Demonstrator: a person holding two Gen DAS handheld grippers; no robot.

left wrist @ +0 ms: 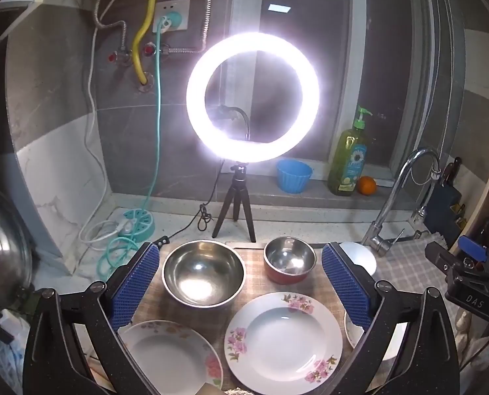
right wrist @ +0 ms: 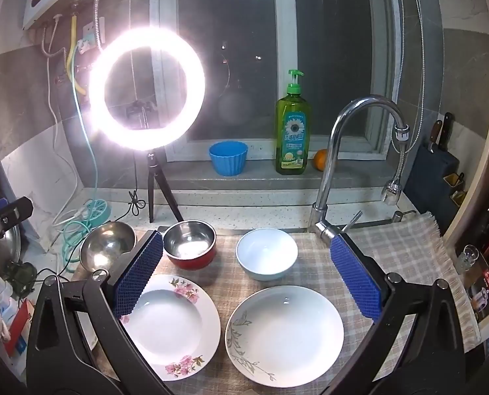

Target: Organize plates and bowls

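- While nothing is grasped yet, both grippers hang above the checked cloth (right wrist: 408, 250) on the bench, the left gripper (left wrist: 241, 283) and the right gripper (right wrist: 247, 276) each spread wide and empty, which looks like a survey before a first pick.
- Bowls sit in the far row: the large steel bowl (left wrist: 203, 273) at left, the red-sided steel bowl (right wrist: 189, 245) in the middle, the white bowl (right wrist: 266, 253) at right.
- Plates lie in the near row: an orange-flowered plate (left wrist: 168, 355) at left, the pink-flowered plate (right wrist: 173, 326) in the middle, the leaf-patterned plate (right wrist: 284, 334) at right.
- Spread singly and apart, the pieces likely await stacking by kind.
- Every piece rests flat with its mouth facing up; being round, none has a long axis on the bench, only an upright one.
- A rim pinch from the near side seems the likely approach, and the glazed rims may slip.
- Behind stand the ring light (left wrist: 253, 97), faucet (right wrist: 353, 151) and dish soap bottle (right wrist: 292, 131).
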